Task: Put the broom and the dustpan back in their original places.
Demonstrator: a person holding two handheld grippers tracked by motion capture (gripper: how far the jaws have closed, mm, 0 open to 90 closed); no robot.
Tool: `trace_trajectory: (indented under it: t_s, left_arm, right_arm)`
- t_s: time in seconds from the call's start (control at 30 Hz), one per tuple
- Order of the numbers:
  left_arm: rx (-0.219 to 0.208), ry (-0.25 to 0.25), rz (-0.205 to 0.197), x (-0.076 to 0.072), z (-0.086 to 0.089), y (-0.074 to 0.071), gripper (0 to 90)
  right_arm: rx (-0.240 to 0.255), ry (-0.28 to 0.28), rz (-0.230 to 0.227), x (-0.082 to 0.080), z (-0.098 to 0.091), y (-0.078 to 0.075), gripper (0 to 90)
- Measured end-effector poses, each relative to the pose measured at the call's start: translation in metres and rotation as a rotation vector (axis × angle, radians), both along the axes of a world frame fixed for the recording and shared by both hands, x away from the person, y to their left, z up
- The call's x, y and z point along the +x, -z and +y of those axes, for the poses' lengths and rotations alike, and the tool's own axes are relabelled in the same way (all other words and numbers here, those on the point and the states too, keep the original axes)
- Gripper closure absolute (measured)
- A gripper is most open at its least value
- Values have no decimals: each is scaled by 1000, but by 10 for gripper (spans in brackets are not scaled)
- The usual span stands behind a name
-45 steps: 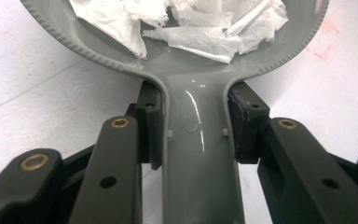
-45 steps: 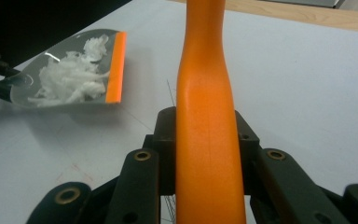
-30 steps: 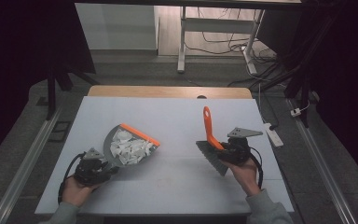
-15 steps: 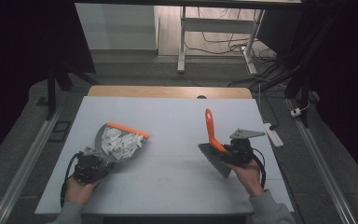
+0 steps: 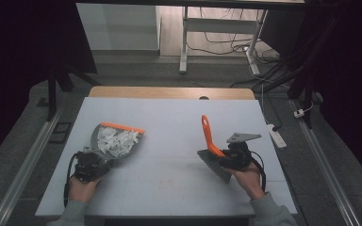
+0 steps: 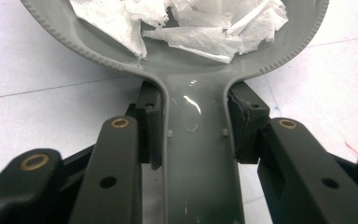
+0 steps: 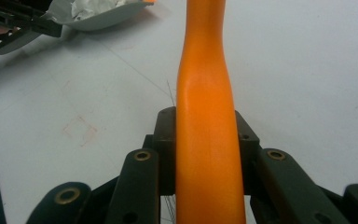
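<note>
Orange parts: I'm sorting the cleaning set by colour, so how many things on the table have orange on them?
2: the dustpan at the left with an orange front lip, and the brush at the right with an orange handle.

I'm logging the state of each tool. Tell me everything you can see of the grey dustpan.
The dustpan is grey, of glossy plastic by its look, with a ribbed rim around a rounded pan, an orange strip along its front lip and a flat grey handle. The left gripper is shut on that handle, pads pressed to both sides. The pan holds a heap of torn white paper scraps. It is at the left of the white table, lip facing away from the person.
</note>
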State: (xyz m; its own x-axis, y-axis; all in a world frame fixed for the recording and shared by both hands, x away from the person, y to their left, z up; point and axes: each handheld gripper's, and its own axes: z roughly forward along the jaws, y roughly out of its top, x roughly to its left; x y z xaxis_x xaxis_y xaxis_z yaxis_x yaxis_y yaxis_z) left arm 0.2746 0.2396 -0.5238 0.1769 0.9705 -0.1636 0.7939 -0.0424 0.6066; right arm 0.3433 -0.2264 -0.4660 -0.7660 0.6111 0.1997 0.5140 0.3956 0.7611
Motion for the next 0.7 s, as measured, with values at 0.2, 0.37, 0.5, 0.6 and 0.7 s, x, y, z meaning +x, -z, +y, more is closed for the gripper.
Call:
trace_trajectory:
  t_s: [0.2,0.37,0.5,0.6,0.7]
  left_arm:
    - [-19,-37,8,3,2,3,614]
    - [-21,-68,11,4,3,5,614]
    - [-22,-69,23,6,2,7,613]
    - [-28,-70,28,7,1,8,609]
    - [-30,-70,27,7,1,9,607]
  right_arm:
    - [-22,-35,59,-3,-5,3,706]
    - [-39,-51,88,-3,-7,7,706]
    - [-45,-53,100,-2,-6,9,706]
    - [-57,-65,115,0,-4,11,706]
    - [-71,-62,133,5,-3,16,706]
